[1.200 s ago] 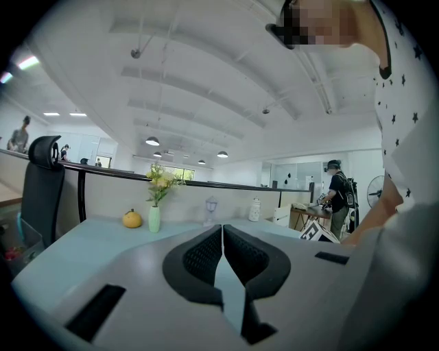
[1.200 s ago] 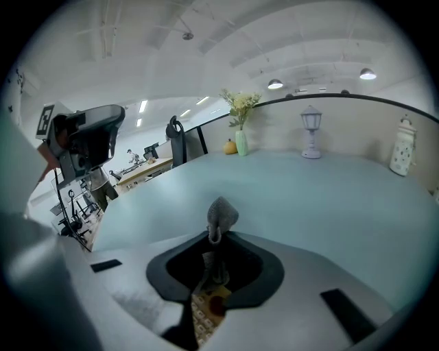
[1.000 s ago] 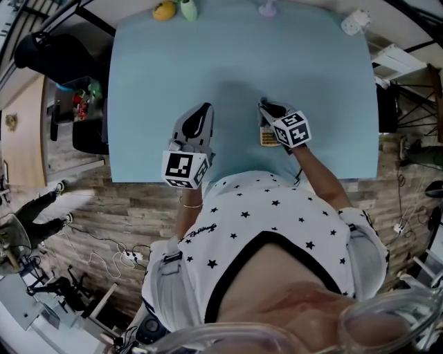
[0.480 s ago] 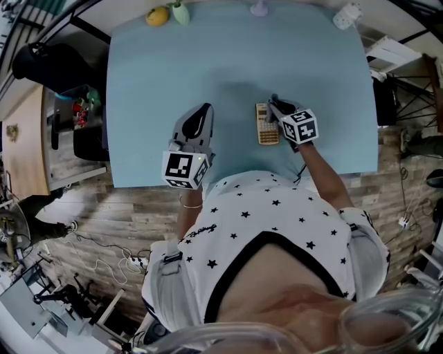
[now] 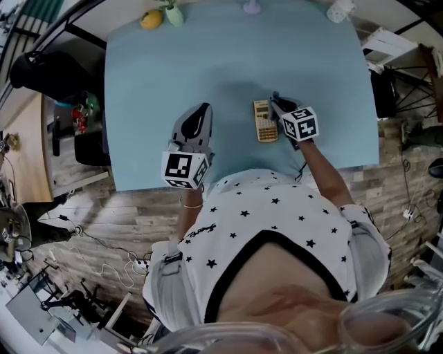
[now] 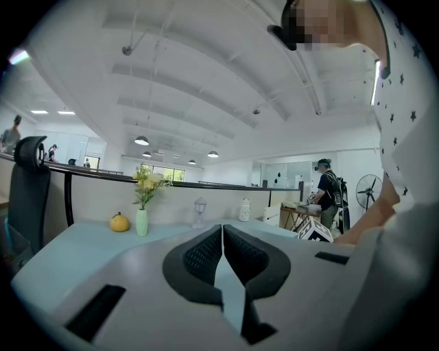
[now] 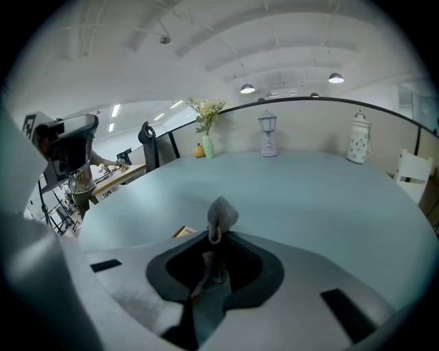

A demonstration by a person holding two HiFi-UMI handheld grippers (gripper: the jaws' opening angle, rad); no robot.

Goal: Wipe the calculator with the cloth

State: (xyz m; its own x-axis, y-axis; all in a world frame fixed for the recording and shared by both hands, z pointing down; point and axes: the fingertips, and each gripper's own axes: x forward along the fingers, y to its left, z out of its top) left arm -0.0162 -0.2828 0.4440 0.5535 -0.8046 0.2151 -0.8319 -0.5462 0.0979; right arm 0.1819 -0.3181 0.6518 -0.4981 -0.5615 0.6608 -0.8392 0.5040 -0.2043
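A beige calculator (image 5: 264,120) lies flat on the light blue table (image 5: 228,62), near its front edge. Just right of the calculator, my right gripper (image 5: 277,105) is shut on a small grey cloth (image 7: 221,214). The cloth sticks up in a bunch past the fingertips, and in the right gripper view a corner of the calculator (image 7: 184,232) shows to its left. My left gripper (image 5: 202,110) hovers over the table left of the calculator. It is shut with nothing between its jaws, which touch in the left gripper view (image 6: 222,240).
Along the table's far edge stand a yellow gourd (image 5: 151,19), a pale green vase (image 5: 173,14) with flowers, a small lamp (image 5: 251,7) and a white jar (image 5: 339,10). A dark office chair (image 5: 41,66) stands left of the table. Wooden floor lies below its front edge.
My right gripper with the cloth has slid to the right off the calculator, which now lies uncovered. The left gripper has stayed in place.
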